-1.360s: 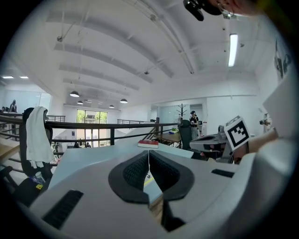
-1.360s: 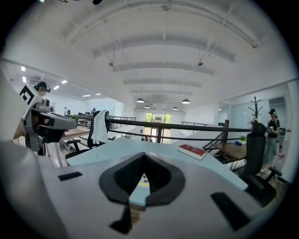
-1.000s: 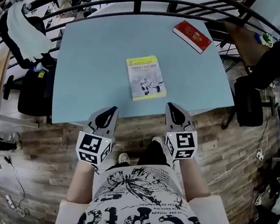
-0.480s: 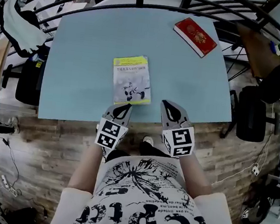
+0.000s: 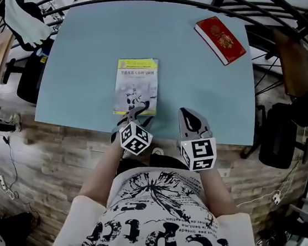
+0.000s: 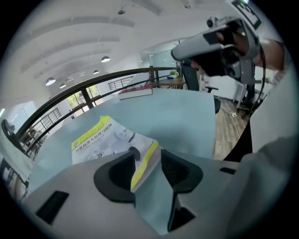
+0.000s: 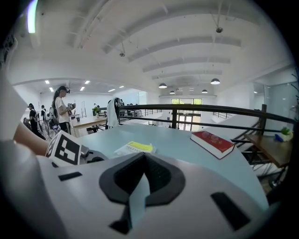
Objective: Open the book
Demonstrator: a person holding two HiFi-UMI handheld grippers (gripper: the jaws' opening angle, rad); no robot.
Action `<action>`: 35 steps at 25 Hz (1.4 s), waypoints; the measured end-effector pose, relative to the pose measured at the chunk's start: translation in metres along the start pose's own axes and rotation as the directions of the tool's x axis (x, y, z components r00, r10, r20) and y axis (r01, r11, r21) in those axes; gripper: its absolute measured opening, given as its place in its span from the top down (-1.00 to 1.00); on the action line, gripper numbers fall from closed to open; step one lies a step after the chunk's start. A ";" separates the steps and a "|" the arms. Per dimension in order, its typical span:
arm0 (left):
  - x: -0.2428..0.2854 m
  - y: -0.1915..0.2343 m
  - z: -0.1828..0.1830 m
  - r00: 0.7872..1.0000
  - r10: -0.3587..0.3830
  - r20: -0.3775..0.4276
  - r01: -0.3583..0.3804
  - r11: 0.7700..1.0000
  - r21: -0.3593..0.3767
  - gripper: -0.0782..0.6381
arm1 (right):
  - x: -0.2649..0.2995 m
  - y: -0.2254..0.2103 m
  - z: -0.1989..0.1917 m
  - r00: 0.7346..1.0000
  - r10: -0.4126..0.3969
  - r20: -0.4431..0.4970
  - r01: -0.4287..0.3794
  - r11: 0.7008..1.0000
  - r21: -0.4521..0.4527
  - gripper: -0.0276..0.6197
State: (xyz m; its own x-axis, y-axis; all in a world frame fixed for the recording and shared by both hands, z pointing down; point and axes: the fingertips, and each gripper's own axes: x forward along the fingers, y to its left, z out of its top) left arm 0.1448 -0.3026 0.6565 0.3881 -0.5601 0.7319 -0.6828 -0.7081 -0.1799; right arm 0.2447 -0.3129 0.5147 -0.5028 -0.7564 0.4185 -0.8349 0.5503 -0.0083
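Book (image 5: 136,86) with unreadable Chinese title

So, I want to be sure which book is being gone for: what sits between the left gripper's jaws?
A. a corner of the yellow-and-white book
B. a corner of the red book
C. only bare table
A: in the left gripper view a near corner of the yellow-and-white book lies between the opening jaws of the left gripper; the red book lies far off at the table corner.
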 end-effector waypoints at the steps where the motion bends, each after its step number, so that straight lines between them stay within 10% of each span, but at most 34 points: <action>1: 0.005 -0.001 -0.004 1.000 0.007 -0.020 -0.007 1.000 0.021 0.28 | 0.001 -0.003 -0.001 1.000 0.008 -0.003 -0.008 1.000 0.008 0.89; 10: 0.016 0.004 -0.005 1.000 0.000 -0.031 -0.001 0.999 -0.039 0.48 | 0.009 -0.006 -0.009 0.998 0.052 -0.027 -0.051 0.998 0.027 0.89; 21: -0.031 0.036 0.012 0.985 -0.081 0.154 0.124 0.949 -0.291 0.73 | 0.010 0.025 0.002 0.999 0.011 -0.052 -0.010 1.000 0.016 0.89; 35: -0.163 0.143 -0.030 0.931 0.154 0.332 -0.024 0.931 -0.365 0.72 | 0.042 0.135 0.052 1.000 -0.006 0.029 0.005 1.000 0.028 0.88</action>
State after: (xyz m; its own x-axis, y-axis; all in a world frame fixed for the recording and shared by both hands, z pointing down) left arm -0.0344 -0.2994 0.5315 0.4618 -0.7730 0.4350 -0.8705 -0.4890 0.0552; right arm 0.0993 -0.2890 0.4840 -0.5041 -0.7697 0.3917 -0.8434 0.5364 -0.0313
